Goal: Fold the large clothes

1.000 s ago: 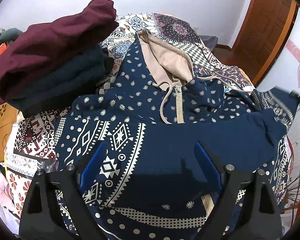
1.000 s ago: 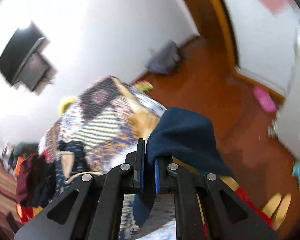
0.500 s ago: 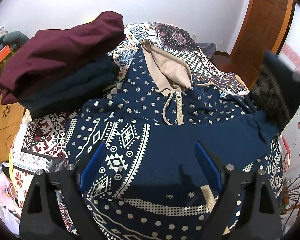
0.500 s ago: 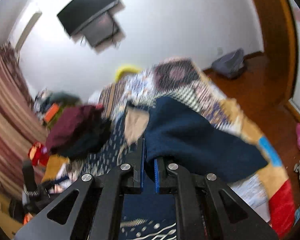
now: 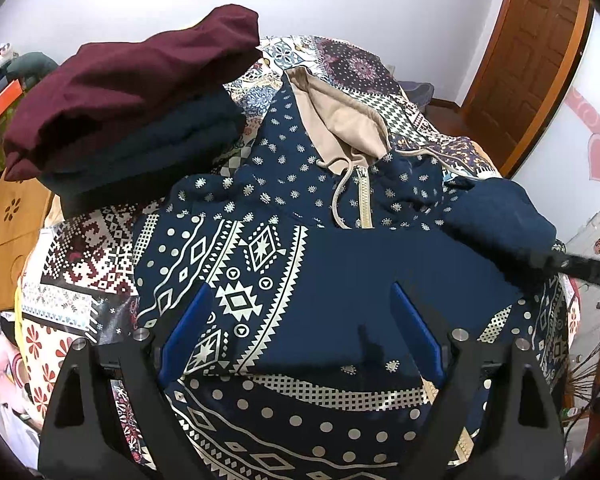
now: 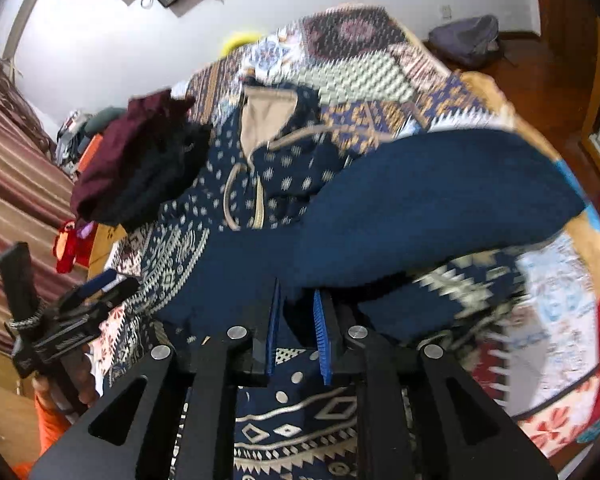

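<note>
Hoodie (image 5: pixel 260 216) lies hood-away; right gripper (image 6: pixel 296 316) apparently pinches its sleeve (image 6: pixel 432 196)

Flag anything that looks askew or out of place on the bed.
The folded stack beside the hoodie looks untidy: its maroon top garment bulges and overhangs the navy pieces below. The hoodie's sleeve is mid-fold in the right gripper, not misplaced.

A hoodie (image 5: pixel 260 248) lies spread on the bed (image 5: pixel 80 264), its hood (image 5: pixel 340 120) toward the far wall. A stack of folded clothes (image 5: pixel 132 92) sits on the bed left of the hood. One sleeve (image 6: pixel 420 208) crosses over the hoodie's body from the right. A door (image 5: pixel 528 60) stands beyond the bed, far right.
</note>
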